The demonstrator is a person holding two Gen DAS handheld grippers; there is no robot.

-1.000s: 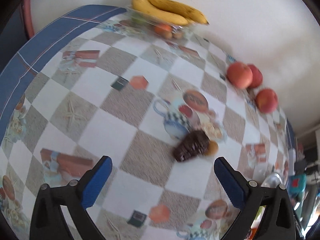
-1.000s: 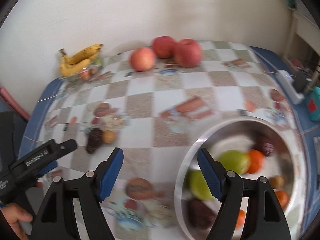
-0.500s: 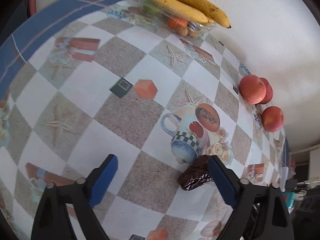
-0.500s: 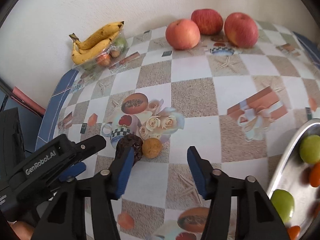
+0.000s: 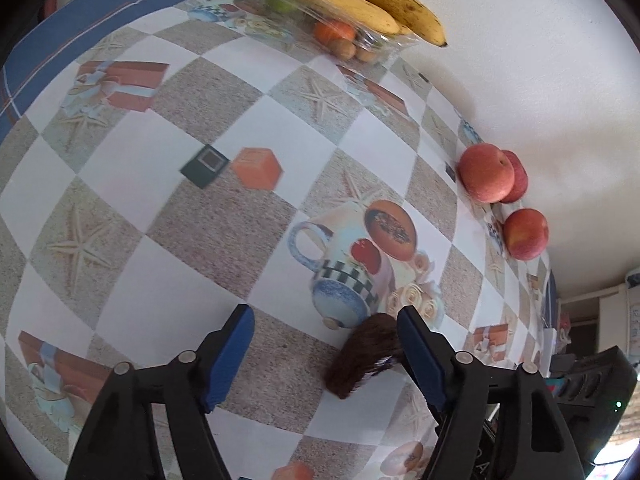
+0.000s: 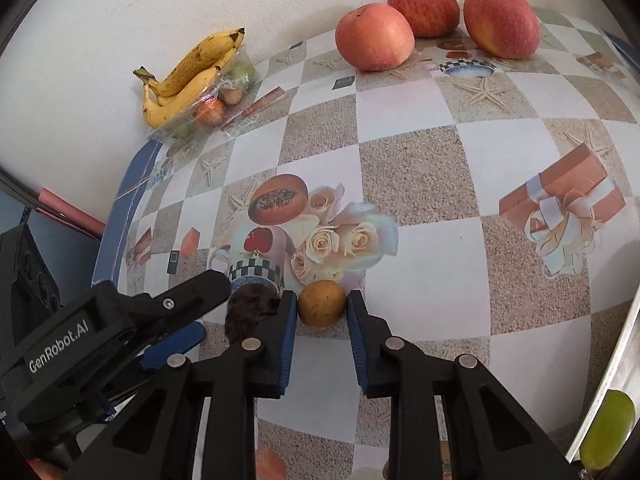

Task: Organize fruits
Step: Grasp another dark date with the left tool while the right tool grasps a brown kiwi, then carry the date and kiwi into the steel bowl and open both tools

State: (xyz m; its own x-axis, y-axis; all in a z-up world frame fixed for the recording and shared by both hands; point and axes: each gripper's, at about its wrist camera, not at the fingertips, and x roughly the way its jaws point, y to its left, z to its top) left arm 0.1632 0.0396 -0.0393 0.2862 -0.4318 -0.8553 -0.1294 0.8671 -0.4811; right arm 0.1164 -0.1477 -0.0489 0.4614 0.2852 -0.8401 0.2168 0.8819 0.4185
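Since half a second ago, we bring our right gripper [image 6: 322,312] forward; its parted fingers now flank the yellow-brown fruit [image 6: 321,309] on the tablecloth [image 6: 420,168]. Our left gripper [image 5: 326,330], unclenched, nears the dark fruit [image 5: 366,354].

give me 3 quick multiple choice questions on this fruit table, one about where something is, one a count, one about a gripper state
1. The small brown-yellow fruit sits
A. between the right gripper's fingers
B. on the bananas
C. beside the apples

2. How many apples stand by the wall?
A. one
B. three
C. five

3. The left gripper is
A. shut on a banana
B. open, dark fruit at one finger
C. out of sight

Answers: 1 A, a blue pad flanks it on each side; 2 B, three show in both views; 3 B, a wide gap separates its fingers.
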